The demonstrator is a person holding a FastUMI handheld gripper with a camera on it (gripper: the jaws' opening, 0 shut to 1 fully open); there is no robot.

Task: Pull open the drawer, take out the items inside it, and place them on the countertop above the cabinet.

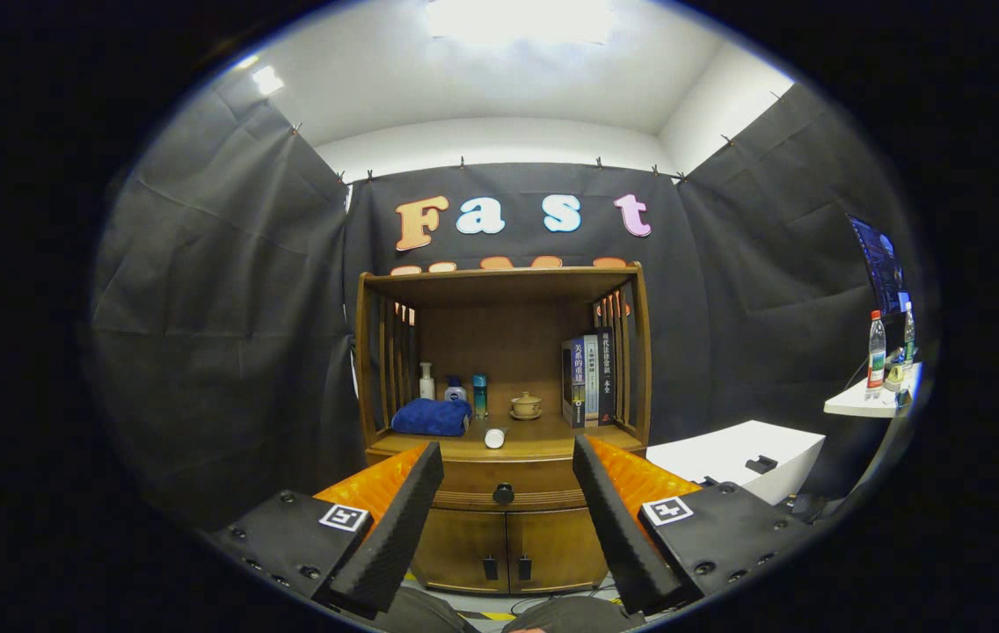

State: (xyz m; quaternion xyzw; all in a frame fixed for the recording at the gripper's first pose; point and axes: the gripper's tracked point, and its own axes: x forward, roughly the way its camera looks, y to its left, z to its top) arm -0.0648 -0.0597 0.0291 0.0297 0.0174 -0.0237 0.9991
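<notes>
Wooden cabinet [504, 413] with shut drawer [504, 492] beyond spread, empty gripper [506, 505].

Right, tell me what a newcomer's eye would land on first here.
The wooden cabinet stands straight ahead beyond the open gripper, its drawer shut, and the drawer's dark knob sits between the two fingers. On the countertop, a folded blue towel lies to the left with small bottles behind it. A teacup sits mid-shelf and a row of books stands to the right.

Black cloth walls [218, 290], white ceiling [499, 88] with a bright light [517, 18].
</notes>
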